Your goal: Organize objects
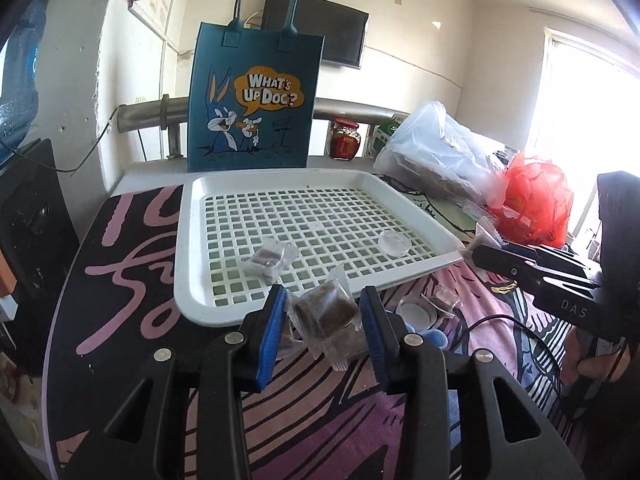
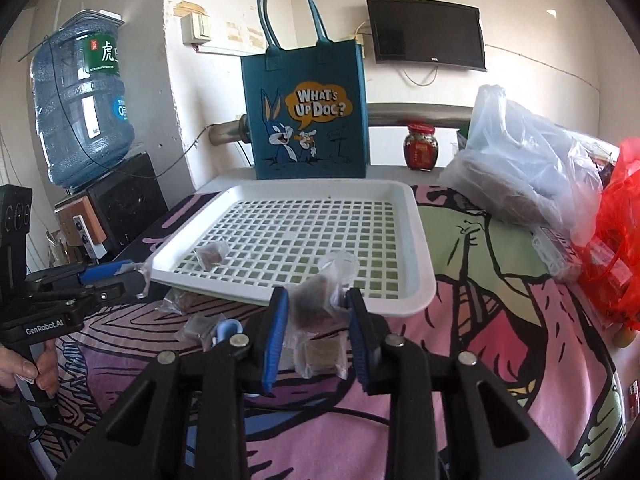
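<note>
A lived-in home room; a wall-mounted television [image 2: 428, 34] hangs above; a water jug [image 2: 82, 104], sauce jar [image 2: 420, 146] and plastic bags [image 2: 520, 168] crowd around.

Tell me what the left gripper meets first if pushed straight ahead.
Likely the near rim of the white perforated plastic tray; the left gripper already holds a clear-wrapped brown cube. Depth is uncertain.
</note>
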The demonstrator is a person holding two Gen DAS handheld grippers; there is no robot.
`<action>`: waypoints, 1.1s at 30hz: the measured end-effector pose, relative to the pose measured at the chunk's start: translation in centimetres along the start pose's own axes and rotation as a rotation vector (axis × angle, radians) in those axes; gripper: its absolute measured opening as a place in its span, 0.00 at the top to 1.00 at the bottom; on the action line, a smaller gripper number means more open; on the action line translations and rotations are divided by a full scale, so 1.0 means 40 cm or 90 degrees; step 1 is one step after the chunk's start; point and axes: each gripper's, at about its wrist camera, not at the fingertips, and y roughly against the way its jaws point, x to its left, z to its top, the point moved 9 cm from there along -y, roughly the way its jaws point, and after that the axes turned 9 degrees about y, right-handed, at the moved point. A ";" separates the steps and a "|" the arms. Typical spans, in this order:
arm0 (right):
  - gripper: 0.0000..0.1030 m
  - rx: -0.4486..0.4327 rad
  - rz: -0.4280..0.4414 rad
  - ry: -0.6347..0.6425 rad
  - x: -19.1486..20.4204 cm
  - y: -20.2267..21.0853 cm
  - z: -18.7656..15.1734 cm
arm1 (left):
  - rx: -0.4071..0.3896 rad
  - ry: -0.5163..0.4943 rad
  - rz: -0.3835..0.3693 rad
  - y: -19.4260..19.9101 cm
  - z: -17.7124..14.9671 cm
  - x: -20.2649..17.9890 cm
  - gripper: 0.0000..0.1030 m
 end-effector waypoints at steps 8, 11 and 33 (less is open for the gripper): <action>0.72 -0.006 0.017 0.033 0.047 -0.025 -0.025 | -0.027 -0.044 0.007 -0.010 -0.011 -0.022 0.64; 0.72 -0.006 0.025 0.027 0.044 -0.026 -0.029 | -0.026 -0.039 0.007 -0.011 -0.010 -0.017 0.63; 0.72 -0.021 0.037 0.013 0.040 -0.016 -0.021 | -0.031 -0.048 0.011 -0.005 -0.017 -0.028 0.63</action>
